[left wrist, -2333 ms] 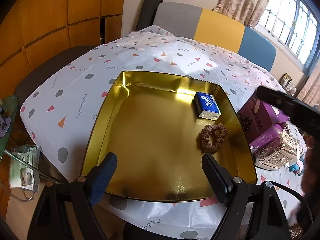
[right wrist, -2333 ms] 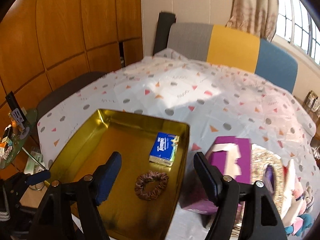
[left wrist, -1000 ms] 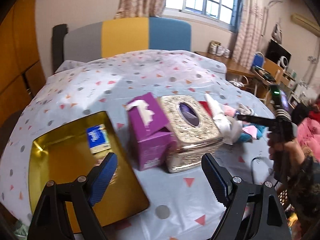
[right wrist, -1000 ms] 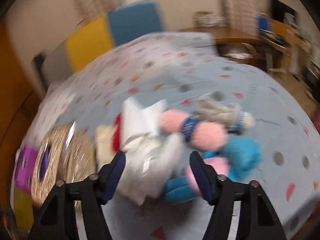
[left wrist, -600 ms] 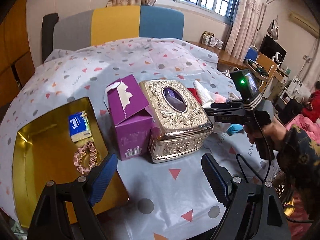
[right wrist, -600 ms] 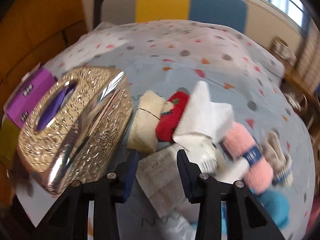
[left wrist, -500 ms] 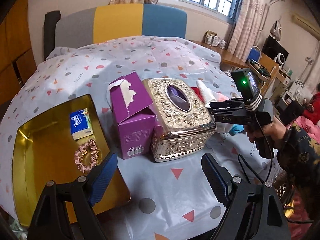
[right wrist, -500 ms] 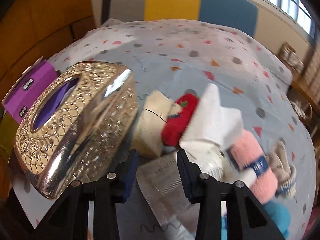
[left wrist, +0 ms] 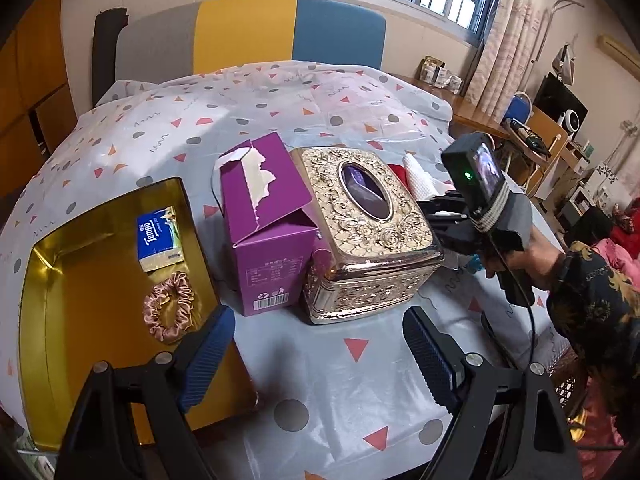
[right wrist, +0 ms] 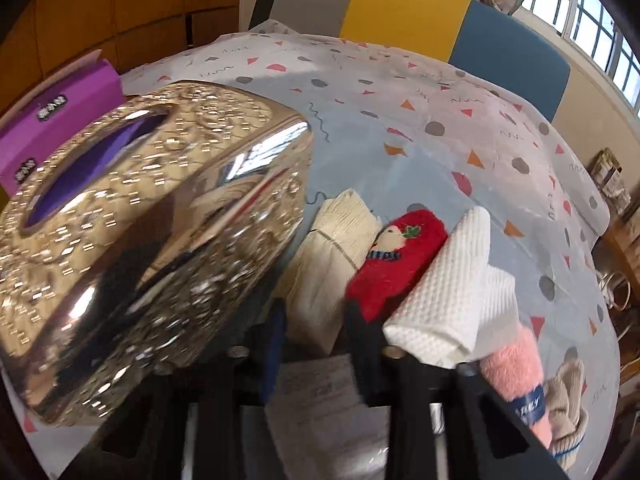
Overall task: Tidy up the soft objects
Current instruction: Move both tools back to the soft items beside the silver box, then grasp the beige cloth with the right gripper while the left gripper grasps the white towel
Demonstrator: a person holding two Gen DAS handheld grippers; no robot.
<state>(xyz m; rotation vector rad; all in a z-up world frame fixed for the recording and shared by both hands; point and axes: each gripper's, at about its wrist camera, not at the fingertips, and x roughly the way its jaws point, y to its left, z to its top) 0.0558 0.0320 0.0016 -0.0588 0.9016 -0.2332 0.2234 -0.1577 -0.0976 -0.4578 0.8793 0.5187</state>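
Observation:
In the right wrist view my right gripper point(right wrist: 318, 320) has its jaws closing on the near end of a cream folded cloth point(right wrist: 332, 248), and the pads look pressed against its sides. The cloth lies beside a red sock point(right wrist: 400, 256), a white waffle cloth point(right wrist: 456, 292), a pink sock point(right wrist: 516, 376) and a beige sock point(right wrist: 568, 384). A clear packet with a label point(right wrist: 320, 388) lies under the fingers. My left gripper point(left wrist: 316, 356) hangs open over the tablecloth with nothing in it. In its view a hand holds the right gripper point(left wrist: 438, 210) behind the ornate box. The gold tray point(left wrist: 80, 344) holds a tissue pack point(left wrist: 160, 238) and a pink scrunchie point(left wrist: 170, 312).
An ornate gold tissue box point(left wrist: 368, 228) stands mid-table, its side close to the right gripper's left finger point(right wrist: 276, 340). A torn purple carton point(left wrist: 264, 220) sits between it and the tray. A person's patterned sleeve point(left wrist: 592, 300) is at the right. A padded headboard point(left wrist: 248, 32) stands behind.
The right gripper's jaws have narrowed sharply and it has come closer to the cream cloth, which now sits between the fingers. The left gripper's view has barely shifted.

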